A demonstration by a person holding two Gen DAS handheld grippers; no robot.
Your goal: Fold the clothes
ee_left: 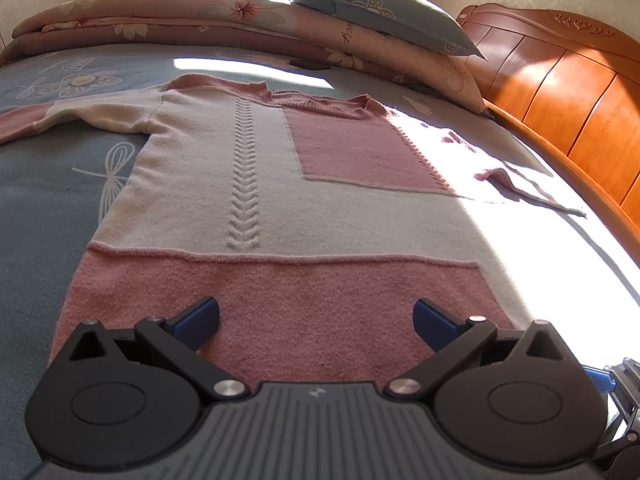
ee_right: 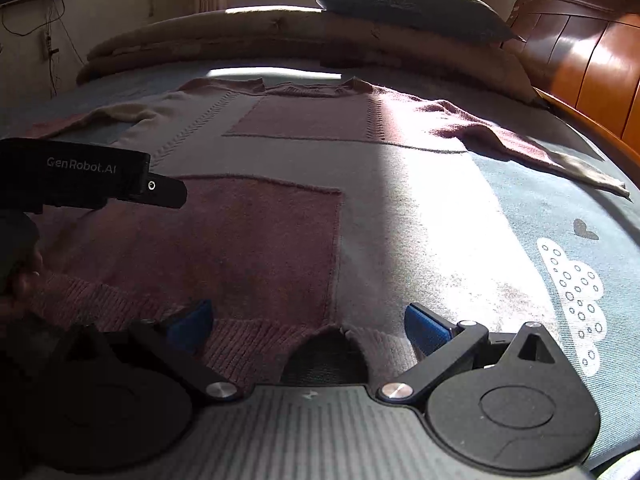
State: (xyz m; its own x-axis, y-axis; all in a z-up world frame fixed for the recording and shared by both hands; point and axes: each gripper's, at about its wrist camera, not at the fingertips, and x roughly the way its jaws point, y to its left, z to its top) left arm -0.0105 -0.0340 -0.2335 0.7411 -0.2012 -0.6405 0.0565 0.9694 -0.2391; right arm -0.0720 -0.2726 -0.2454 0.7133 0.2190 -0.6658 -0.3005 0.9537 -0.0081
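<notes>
Both sets of blue-padded jaws stand wide apart and hold nothing. The left gripper (ee_left: 316, 320) hangs low over the pink band at the near hem of a pink-and-cream knitted sweater with a cable stitch up its front (ee_left: 248, 184), which lies face up and spread flat on a bed covered in a blue-grey printed sheet (ee_left: 36, 208). The right gripper (ee_right: 308, 326) sits at the ribbed near hem (ee_right: 256, 340) toward the sweater's right side, where the edge lifts into a small arch, a likely place to pinch. The flat spread, judged from the layout, leaves the garment ready for a first fold. One sleeve (ee_left: 44, 118) reaches far left; the other (ee_right: 532, 152) runs right toward the orange wooden headboard (ee_left: 568, 92). Bare sheet flanks the sweater on both sides, giving room to swing the sleeves inward. At the far edge, a folded pink floral quilt (ee_left: 168, 20) and a blue-grey pillow (ee_left: 384, 12) close off the space beyond the collar.
</notes>
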